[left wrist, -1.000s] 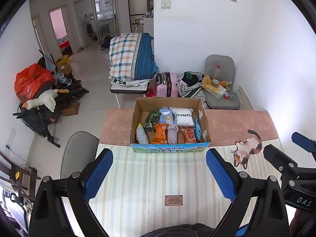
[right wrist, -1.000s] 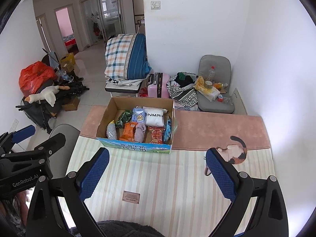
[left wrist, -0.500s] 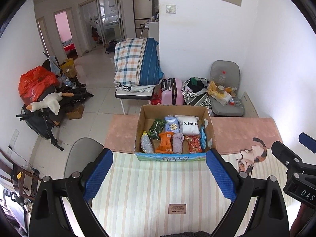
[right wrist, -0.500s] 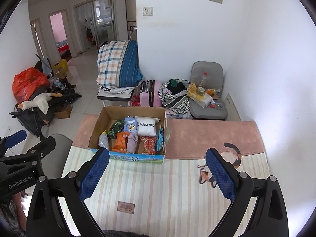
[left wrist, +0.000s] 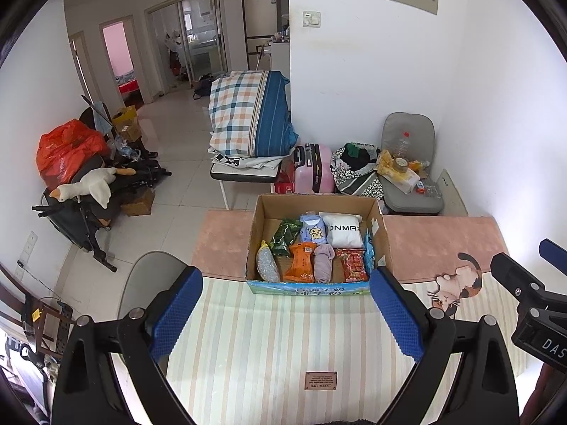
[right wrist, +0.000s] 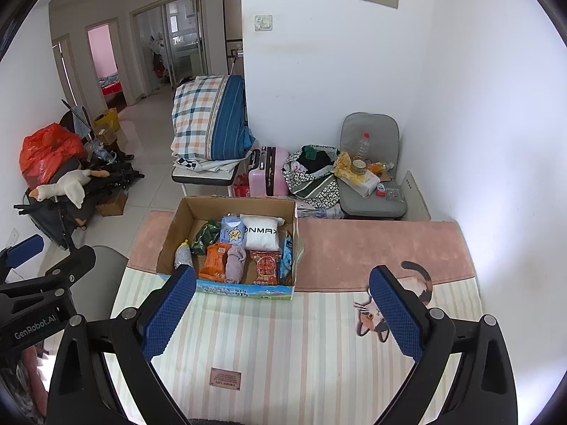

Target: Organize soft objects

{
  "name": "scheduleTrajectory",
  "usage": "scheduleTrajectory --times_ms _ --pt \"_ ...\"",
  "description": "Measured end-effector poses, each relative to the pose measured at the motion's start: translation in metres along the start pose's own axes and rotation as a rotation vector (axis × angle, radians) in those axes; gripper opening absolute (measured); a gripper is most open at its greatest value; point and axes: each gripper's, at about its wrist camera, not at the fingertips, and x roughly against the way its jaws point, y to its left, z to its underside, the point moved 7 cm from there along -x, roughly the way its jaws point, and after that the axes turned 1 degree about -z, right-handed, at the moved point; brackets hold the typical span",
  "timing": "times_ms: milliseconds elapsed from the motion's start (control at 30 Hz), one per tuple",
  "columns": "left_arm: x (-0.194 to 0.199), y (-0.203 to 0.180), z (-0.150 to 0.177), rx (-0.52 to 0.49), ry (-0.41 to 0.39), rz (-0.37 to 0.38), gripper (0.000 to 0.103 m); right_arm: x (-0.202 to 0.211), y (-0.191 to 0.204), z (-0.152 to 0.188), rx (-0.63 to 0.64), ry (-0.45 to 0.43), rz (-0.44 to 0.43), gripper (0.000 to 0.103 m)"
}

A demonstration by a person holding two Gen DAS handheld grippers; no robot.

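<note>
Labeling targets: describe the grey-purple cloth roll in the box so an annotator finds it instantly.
Find the open cardboard box on the pink mat at the table's far side. In its front row, the cloth roll lies between an orange packet and a red snack packet; it is the only plain, unprinted fabric item.

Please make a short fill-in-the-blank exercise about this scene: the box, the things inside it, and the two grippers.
1. The soft packets lie inside an open ____ box on the striped mat.
2. The white pillow with black letters lies in the box's ____ right corner.
3. The jaws of the left gripper and the right gripper are both ____.
4. A picture of a ____ is on the mat, right of the box.

Missing words: cardboard; far; open; cat
</note>
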Motion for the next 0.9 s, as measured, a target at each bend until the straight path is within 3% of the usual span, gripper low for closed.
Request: scheduleTrajectory --times_ms 900 --pt "0.0075 0.0019 0.0039 0.002 0.003 0.004 0.097 0.0005 0.0003 0.0080 0.019 -0.004 0.013 0.100"
